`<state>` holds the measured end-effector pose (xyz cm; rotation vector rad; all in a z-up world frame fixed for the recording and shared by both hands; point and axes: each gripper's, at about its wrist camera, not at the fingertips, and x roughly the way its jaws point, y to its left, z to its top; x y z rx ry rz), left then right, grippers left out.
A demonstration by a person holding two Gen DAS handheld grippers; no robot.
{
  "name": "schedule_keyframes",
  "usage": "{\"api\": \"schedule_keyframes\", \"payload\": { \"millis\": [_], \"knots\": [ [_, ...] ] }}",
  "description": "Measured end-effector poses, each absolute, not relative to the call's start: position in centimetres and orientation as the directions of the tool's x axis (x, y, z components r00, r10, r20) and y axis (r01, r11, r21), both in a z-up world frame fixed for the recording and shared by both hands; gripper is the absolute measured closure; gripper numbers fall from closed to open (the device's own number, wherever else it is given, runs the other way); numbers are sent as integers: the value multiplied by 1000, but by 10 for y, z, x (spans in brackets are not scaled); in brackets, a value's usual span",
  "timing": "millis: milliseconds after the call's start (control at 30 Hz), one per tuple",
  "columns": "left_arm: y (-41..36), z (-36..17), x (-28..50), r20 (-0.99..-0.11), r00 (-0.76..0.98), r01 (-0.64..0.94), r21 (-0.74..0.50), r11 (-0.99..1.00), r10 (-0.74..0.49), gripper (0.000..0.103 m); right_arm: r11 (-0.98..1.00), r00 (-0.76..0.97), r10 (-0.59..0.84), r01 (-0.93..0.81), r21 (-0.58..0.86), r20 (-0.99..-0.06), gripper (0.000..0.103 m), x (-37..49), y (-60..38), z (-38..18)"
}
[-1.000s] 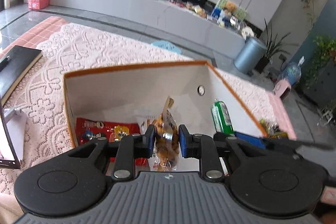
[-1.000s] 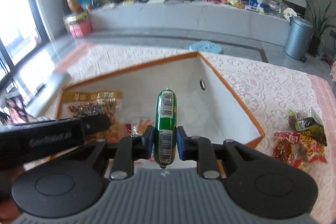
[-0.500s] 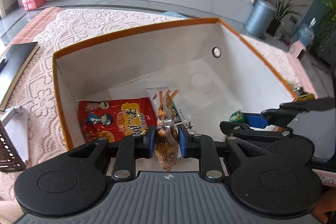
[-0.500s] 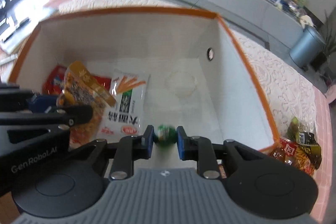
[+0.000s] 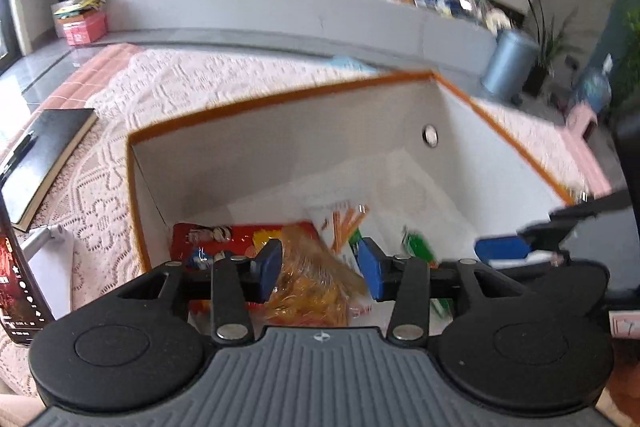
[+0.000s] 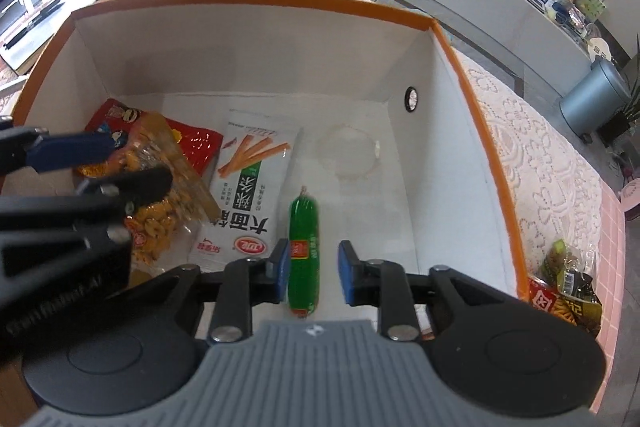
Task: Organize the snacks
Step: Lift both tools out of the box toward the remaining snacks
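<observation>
A white box with an orange rim (image 6: 256, 1) (image 5: 280, 95) stands on the lace tablecloth. Inside lie a red snack bag (image 6: 196, 143) (image 5: 224, 235), a white bag with orange sticks (image 6: 252, 187), a clear bag of orange snacks (image 5: 312, 287) (image 6: 160, 223) and a green sausage (image 6: 304, 251) (image 5: 418, 247). My left gripper (image 5: 320, 269) is open above the clear bag. My right gripper (image 6: 313, 273) is open around the sausage, which lies on the box floor.
More snack packets (image 6: 568, 287) lie on the table to the right of the box. A black book (image 5: 44, 159) and a dark device (image 5: 16, 291) sit to the left. A grey bin (image 6: 596, 99) stands on the floor behind.
Both grippers have opened. The clear bag of orange snacks has dropped from the left gripper and the green sausage from the right; both now lie in the box.
</observation>
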<state>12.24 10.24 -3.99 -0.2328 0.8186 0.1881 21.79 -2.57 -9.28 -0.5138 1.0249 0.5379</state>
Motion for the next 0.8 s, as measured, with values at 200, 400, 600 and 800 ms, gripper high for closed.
{"api": "schedule_keyframes", "payload": {
  "millis": [200,400,600,800],
  "knots": [
    [104,-33,119,-672,733,-270,-145,952,105,51,771,432,201,-624,-130,-879,61,215,-31,-82],
    [94,-33,117,-638,756,-242,-68,968,144,44,796,504,230,-590,-137,-832,45,202,-44,-60],
    [84,-28,111,-595,790,-201,-25,979,147,36,874,663,260,-470,-120,-702,32,173,-84,-37],
    [77,-16,102,-558,822,-177,-58,982,115,33,954,792,176,-283,-96,-584,22,135,-145,-29]
  ]
}}
